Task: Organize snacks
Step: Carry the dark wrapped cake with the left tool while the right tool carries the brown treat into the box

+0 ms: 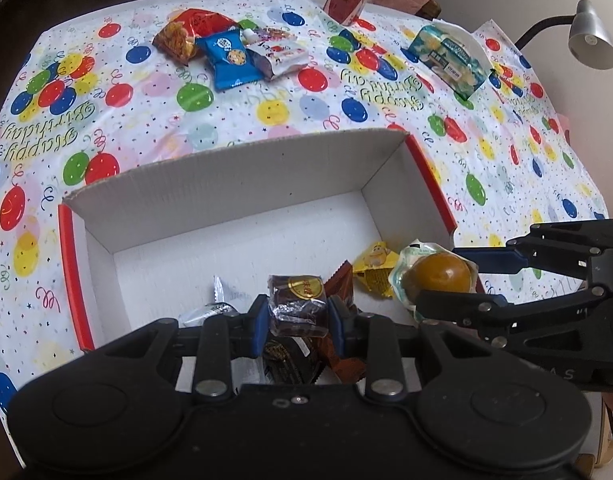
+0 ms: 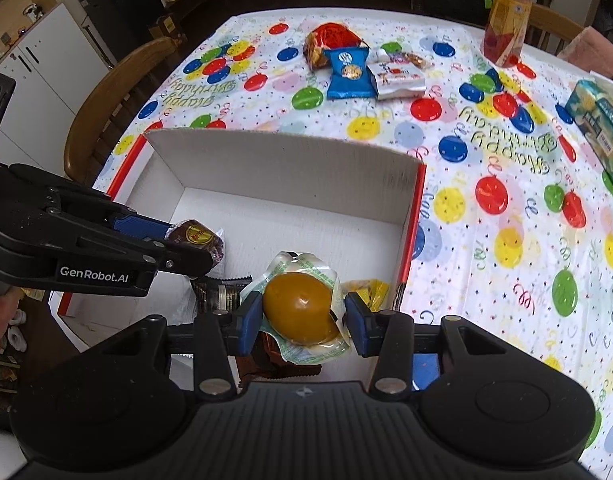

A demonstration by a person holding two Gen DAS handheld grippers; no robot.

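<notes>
Snacks over white cardboard box [image 1: 242, 184]: dark foil-wrapped brownie [image 1: 297, 305] pinched in left gripper [image 1: 296, 318], plastic-sealed brown braised egg [image 2: 300, 306] pinched in right gripper [image 2: 302, 316]. More packets far side on tablecloth [image 2: 506, 208].

table [image 2: 486, 240] — balloon cloth | box [image 2: 282, 168] | snack packets [image 2: 364, 70] | bottle [image 2: 506, 20] | tissue pack [image 2: 598, 120]
</notes>
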